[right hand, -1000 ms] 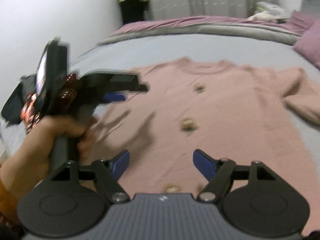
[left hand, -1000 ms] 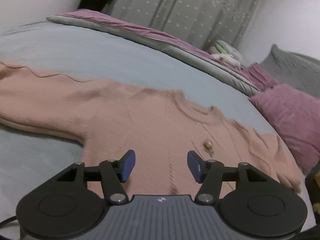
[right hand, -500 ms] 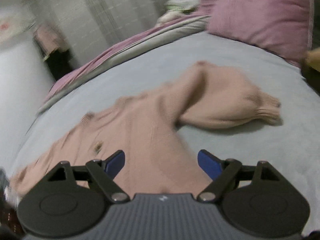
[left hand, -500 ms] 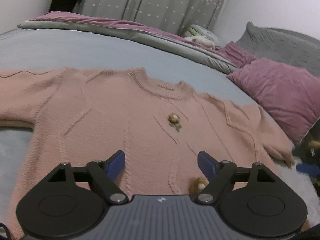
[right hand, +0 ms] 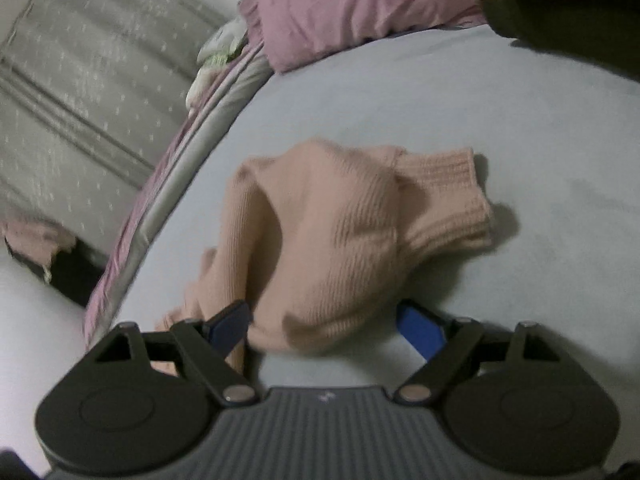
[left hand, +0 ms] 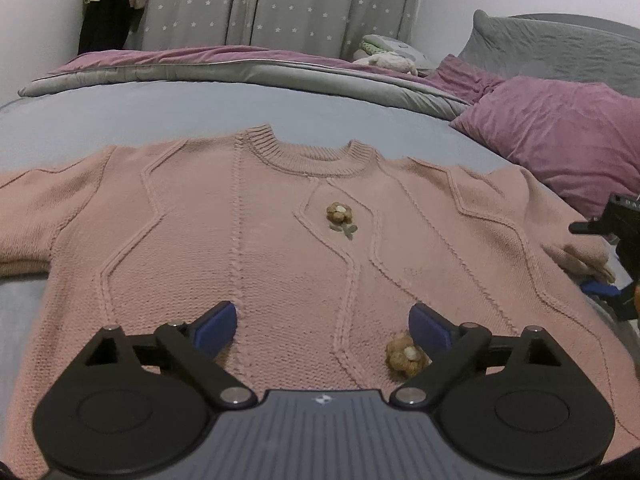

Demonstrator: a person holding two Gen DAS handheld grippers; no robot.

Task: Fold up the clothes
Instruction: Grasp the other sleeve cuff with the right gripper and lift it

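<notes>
Both tongs stand apart: left tongs [left hand: 322, 322] over one pink sweater [left hand: 280, 248] spread flat on the bed [left hand: 160, 116], right tongs [right hand: 324, 324] straddling its bunched sleeve [right hand: 340, 232]. Two knitted flowers [left hand: 340, 214] show; the sweater's hem is cut off.

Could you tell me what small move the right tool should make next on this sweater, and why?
Probably close the right tool on the bunched sleeve. Its jaws stand open on either side of the sleeve, which lies crumpled on the bed sheet, while the sweater body is already spread flat. Gripping it would let the sleeve be folded inward.
</notes>
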